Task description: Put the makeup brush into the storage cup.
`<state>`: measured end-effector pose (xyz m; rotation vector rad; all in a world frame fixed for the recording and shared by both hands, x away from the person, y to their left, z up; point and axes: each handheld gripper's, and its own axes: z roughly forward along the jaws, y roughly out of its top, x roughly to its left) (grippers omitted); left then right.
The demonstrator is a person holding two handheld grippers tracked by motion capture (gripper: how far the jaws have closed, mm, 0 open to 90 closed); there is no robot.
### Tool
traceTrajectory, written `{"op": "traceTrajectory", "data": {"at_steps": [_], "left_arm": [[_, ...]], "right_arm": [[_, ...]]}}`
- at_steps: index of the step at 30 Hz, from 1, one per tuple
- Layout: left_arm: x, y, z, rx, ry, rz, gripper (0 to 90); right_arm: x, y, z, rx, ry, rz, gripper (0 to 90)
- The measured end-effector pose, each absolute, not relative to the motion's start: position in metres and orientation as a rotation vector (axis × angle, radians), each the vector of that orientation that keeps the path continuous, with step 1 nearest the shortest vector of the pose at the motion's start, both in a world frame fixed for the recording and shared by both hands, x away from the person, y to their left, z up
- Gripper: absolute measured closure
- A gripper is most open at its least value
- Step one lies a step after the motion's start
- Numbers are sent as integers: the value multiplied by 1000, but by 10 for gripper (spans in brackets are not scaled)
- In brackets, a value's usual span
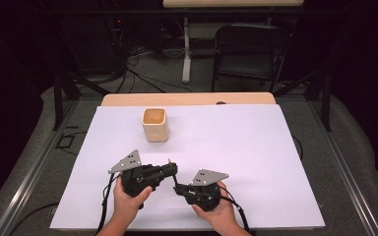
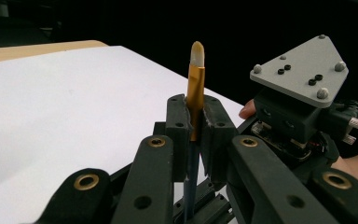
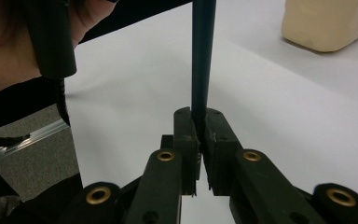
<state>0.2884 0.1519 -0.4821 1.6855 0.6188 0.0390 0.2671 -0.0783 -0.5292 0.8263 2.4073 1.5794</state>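
- The left claw (image 1: 170,169) is clamped tight on a paintbrush (image 2: 196,88), gripping its gold ferrule, the pale tip standing above the jaws.
- The right claw (image 1: 178,188) is closed on the brush's dark handle; in the high view the brush is hard to make out.
- Both claws hover over the near middle of the white bench (image 1: 256,147), with open room on all sides.
- A beige cup (image 1: 155,125) stands well apart towards the far edge; its contents cannot be told.

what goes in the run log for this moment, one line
left gripper: shut on brush | right gripper: shut on brush handle | cup: upright, apart
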Motion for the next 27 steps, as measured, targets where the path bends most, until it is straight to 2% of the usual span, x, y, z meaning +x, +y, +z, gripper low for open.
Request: {"op": "traceTrajectory", "data": {"at_steps": [15,27], "left_arm": [[288,153,-482,1683,617,38,832],[288,153,-482,1689,617,46,832]], "right_arm": [[267,-78,-529,827,2404,1590,842],[267,-79,-529,857,2375,1586,637]]}}
